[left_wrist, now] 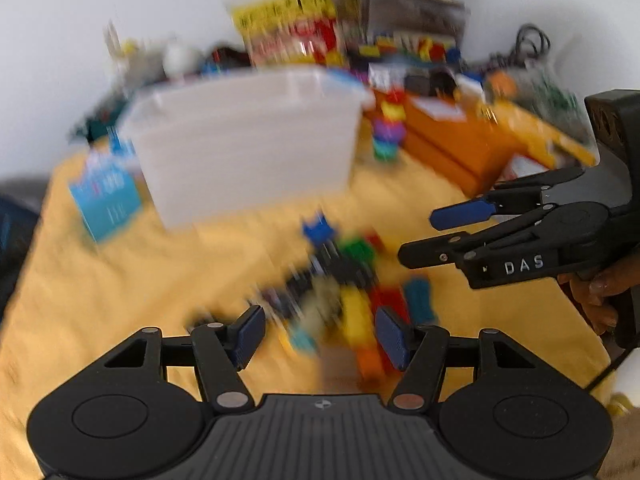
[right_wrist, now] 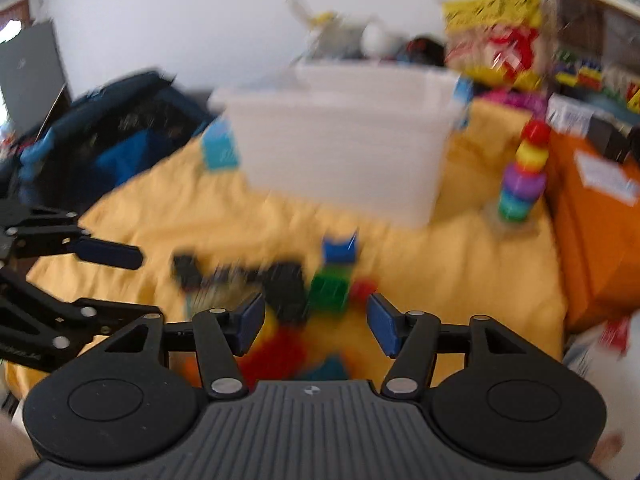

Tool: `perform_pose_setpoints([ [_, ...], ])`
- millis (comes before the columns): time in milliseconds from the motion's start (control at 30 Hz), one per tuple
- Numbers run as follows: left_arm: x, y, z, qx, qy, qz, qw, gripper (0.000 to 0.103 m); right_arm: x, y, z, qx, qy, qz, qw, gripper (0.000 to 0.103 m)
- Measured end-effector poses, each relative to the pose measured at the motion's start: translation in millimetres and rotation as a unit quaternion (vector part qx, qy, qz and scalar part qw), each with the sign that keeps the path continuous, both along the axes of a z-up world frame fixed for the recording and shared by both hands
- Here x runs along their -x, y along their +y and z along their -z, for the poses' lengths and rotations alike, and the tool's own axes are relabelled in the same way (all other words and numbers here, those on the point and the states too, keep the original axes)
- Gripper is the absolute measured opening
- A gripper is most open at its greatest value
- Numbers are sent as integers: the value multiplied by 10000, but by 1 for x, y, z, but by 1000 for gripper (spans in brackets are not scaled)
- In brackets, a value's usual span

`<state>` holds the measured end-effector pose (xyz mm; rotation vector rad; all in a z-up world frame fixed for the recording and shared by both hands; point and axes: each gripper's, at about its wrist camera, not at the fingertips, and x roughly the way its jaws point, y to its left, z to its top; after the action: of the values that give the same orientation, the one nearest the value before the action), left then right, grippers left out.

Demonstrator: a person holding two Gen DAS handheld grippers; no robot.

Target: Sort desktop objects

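Left wrist, blocks point(left_wrist: 352, 296) between open tongs point(left_wrist: 320, 334)

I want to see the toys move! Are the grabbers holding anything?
No. The left gripper and the right gripper are both open and empty, above the blocks.

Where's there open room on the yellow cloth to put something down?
Bare yellow cloth lies left of the toy pile, below the blue card and white bin. More lies between the pile and the orange box, near the ring stacker. It is crowded around the pile, near both tools.
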<state>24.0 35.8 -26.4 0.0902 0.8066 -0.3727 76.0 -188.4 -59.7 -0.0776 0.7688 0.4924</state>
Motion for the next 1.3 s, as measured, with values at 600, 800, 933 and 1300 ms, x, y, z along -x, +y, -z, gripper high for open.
perform_pose_setpoints([
  [600, 34, 18, 42, -320, 590, -395, 9970, 59, 53, 22, 39, 315, 735, -535, 9954, 45],
  [800, 28, 26, 52, -254, 608, -376, 9971, 47, 55, 25, 30, 52, 617, -685, 9957, 30],
  [933, 23, 23, 57, -251, 553, -241, 9979, 19, 56, 34, 31, 95, 637, -818, 9946, 31],
  [1300, 34, 35, 43, -534, 451, -292, 9971, 17, 39, 61, 24, 433, 105, -941, 9946, 32],
])
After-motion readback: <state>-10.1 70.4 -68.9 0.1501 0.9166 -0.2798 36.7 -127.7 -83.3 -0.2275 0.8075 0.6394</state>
